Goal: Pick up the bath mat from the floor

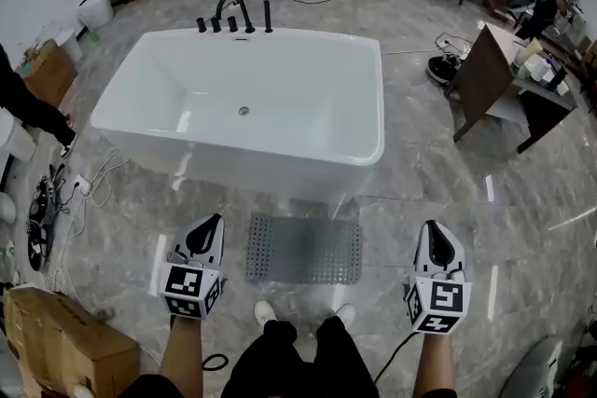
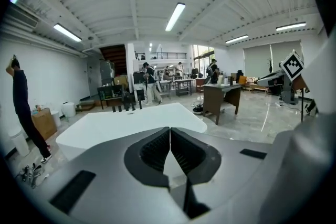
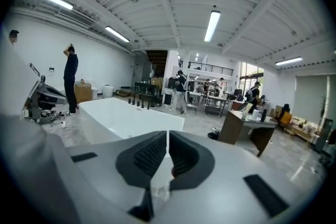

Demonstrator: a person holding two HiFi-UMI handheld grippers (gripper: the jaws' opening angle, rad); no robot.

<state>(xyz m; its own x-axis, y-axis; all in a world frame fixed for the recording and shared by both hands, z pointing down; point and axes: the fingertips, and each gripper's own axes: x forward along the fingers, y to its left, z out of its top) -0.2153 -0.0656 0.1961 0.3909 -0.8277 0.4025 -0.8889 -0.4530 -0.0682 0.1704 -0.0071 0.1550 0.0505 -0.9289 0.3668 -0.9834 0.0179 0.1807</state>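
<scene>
A grey perforated bath mat [image 1: 303, 249] lies flat on the marble floor in front of the white bathtub [image 1: 244, 107], between my two grippers in the head view. My left gripper [image 1: 209, 224] hovers just left of the mat, held level and pointing forward, jaws shut with nothing between them. My right gripper [image 1: 436, 230] hangs right of the mat, farther from it, also shut and empty. In the left gripper view the shut left gripper [image 2: 169, 130] points over the bathtub [image 2: 131, 120]. The right gripper [image 3: 167, 135] in its own view also faces the bathtub [image 3: 126, 115]. Neither gripper view shows the mat.
My shoes [image 1: 266, 312] stand at the mat's near edge. A cardboard box [image 1: 61, 342] sits at the near left, cables [image 1: 56, 200] along the left. A wooden desk [image 1: 494, 75] stands to the right of the tub. People stand at the back and at the left [image 3: 70, 78].
</scene>
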